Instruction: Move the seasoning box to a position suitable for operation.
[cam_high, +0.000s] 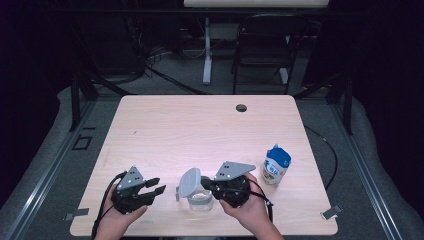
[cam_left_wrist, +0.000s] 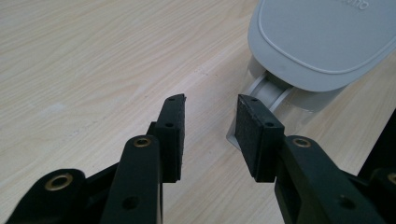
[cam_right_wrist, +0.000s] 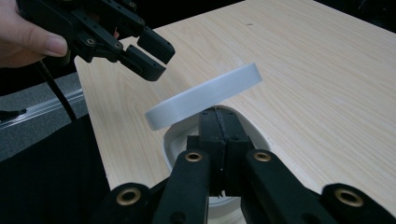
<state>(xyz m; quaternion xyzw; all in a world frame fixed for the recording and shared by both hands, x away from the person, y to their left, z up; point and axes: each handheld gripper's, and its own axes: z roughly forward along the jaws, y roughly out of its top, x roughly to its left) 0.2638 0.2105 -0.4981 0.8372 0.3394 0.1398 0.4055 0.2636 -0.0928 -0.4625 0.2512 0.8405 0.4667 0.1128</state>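
Pale wooden table, dark room behind it. Low in the middle of the high view stands a clear container with its grey lid tipped up. To its right the right gripper has its jaws pressed together at the container's rim. To its left the left gripper — jaws apart, nothing between them — points at the lid's hinge, just short of it. Both hands enter from the bottom edge. A small bottle stands further right.

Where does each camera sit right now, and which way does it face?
High view: above the near table edge, looking forward and down; both hands, both grippers.
Left gripper view: along the open left gripper toward the container's raised grey lid.
Right gripper view: along the shut right gripper at that lid.
Shared: the lid.
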